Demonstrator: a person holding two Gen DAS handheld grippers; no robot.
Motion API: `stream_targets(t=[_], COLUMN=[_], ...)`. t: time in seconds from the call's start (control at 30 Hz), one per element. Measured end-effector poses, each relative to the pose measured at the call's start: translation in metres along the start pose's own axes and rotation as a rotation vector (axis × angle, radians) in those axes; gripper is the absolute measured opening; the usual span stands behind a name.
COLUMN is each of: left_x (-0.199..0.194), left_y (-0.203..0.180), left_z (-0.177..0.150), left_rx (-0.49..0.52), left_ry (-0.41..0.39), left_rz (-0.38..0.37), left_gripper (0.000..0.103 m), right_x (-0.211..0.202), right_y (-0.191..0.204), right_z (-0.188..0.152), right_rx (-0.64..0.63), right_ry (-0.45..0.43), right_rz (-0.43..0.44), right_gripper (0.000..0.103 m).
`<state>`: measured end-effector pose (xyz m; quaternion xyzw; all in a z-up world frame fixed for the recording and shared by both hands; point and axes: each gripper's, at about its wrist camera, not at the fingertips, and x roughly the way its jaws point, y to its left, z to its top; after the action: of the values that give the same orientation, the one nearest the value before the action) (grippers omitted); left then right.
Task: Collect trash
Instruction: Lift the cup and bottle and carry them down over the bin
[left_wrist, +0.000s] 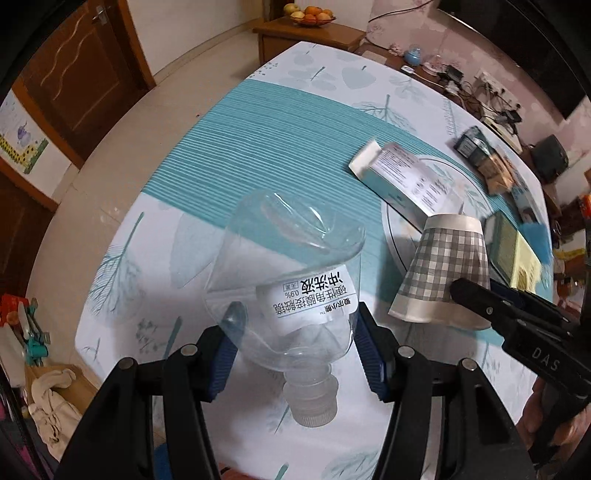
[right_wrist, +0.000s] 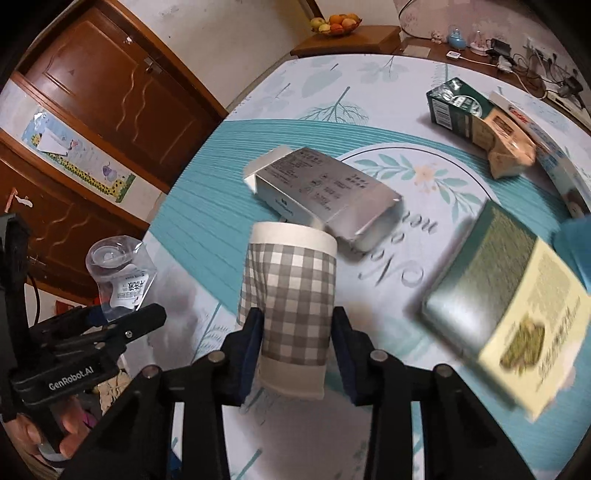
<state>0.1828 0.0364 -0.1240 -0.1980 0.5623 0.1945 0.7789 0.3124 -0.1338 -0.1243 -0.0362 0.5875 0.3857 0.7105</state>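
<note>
Above table (left_wrist: 229, 155), tongs clamp bottle (left_wrist: 291, 280) and checked cup (right_wrist: 291, 295).

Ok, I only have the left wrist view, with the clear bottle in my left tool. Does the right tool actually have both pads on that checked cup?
Observer: Yes. In the right wrist view the checked cup sits between both pads of the right tool, one pressing each side.
Operator: What's behind the cup? It blocks my view there.
Observer: The near end of the silver box, and that end looks open.
Operator: Anything close on the cup's right?
Observer: A yellow and green box lies flat on the tablecloth. It is blurred, but apart from the cup.
</note>
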Motion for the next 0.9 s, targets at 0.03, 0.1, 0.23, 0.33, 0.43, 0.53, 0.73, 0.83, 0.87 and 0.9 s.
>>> stream_targets(t=[0.03, 0.1, 0.23, 0.33, 0.43, 0.53, 0.73, 0.83, 0.87, 0.9], left_x=[-0.007, -0.018, -0.036, -0.048, -0.055, -0.066, -0.087, -0.088, -0.088, -0.088], left_y=[0.003, 0.007, 0.016, 0.026, 0.032, 0.041, 0.063, 0.068, 0.069, 0.069], left_z=[-0.006, -0.016, -0.037, -0.054, -0.070, -0.086, -0.127, -0.144, -0.154, -0.161], left_rx=[0.017, 0.045, 0.105, 0.155, 0.226, 0.308, 0.498, 0.554, 0.587, 0.612], left_ry=[-0.002, -0.006, -0.009, -0.005, 0.011, 0.014, 0.006, 0.034, 0.050, 0.062], left_rz=[-0.004, -0.016, -0.061, -0.120, -0.173, -0.222, -0.315, -0.336, -0.342, -0.345], left_gripper=[0.057, 0.057, 0.057, 0.057, 0.057, 0.057, 0.057, 0.057, 0.057, 0.057], right_x=[-0.006, -0.016, -0.039, -0.058, -0.075, -0.090, -0.105, -0.106, -0.106, -0.107], right_y=[0.002, 0.008, 0.020, 0.032, 0.048, 0.066, 0.117, 0.141, 0.147, 0.154], right_z=[-0.007, -0.019, -0.045, -0.071, -0.102, -0.138, -0.217, -0.253, -0.263, -0.275], right_rx=[0.007, 0.020, 0.061, 0.114, 0.183, 0.257, 0.440, 0.507, 0.525, 0.548], right_ry=[-0.012, -0.031, -0.072, -0.117, -0.169, -0.220, -0.321, -0.356, -0.364, -0.369], right_rz=[-0.002, -0.008, -0.020, -0.043, -0.073, -0.115, -0.197, -0.224, -0.233, -0.243], right_gripper=[0.037, 0.037, 0.036, 0.036, 0.036, 0.036, 0.036, 0.036, 0.037, 0.037])
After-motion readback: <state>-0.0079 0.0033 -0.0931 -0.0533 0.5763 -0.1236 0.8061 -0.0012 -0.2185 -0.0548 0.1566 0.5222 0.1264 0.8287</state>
